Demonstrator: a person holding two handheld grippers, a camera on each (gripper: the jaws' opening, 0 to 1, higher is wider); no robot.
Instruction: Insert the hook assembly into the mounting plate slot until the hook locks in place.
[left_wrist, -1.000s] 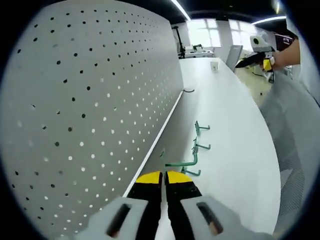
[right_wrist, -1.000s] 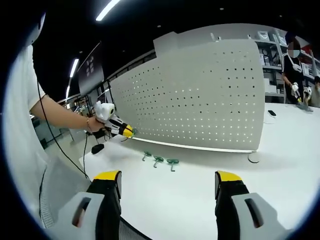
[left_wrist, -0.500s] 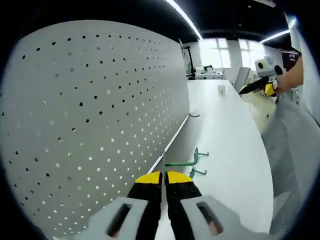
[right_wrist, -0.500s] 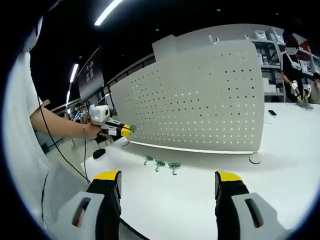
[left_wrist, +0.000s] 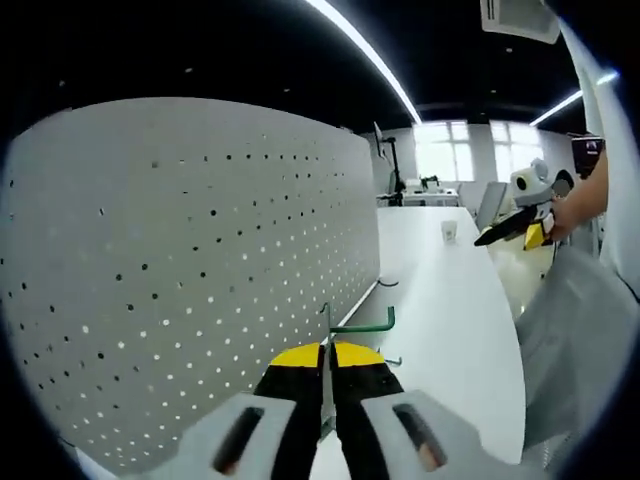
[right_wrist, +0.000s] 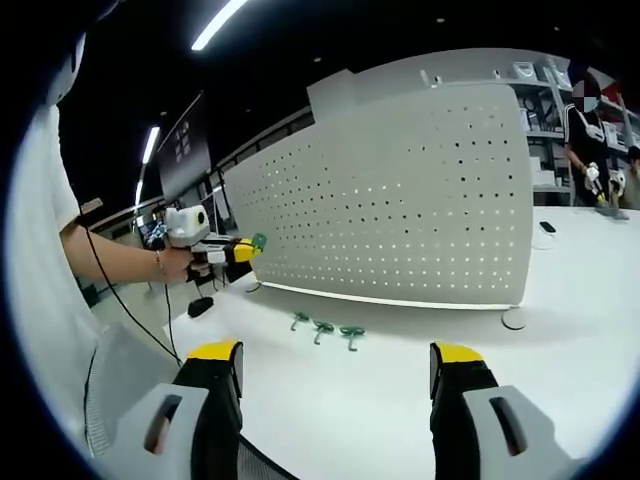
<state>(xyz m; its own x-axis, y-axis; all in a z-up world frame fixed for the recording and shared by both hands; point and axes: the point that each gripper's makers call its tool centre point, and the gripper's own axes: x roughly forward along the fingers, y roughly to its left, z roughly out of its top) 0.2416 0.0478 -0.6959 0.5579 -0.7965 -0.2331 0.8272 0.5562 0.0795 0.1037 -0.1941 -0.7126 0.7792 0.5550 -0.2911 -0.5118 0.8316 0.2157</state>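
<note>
Hook (left_wrist: 358, 326) base hidden btwn left gripper (left_wrist: 327, 356) jaws.

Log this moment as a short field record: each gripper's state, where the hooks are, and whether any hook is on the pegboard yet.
left gripper: shut on a green hook, raised off the table beside the pegboard
right gripper: open, holding nothing, above the white table
spare hooks: three green ones lying on the table in front of the pegboard
held hook versus pegboard: near the board, not seated in its holes
hooks mounted on pegboard: none visible
background: a person stands at the far right
</note>
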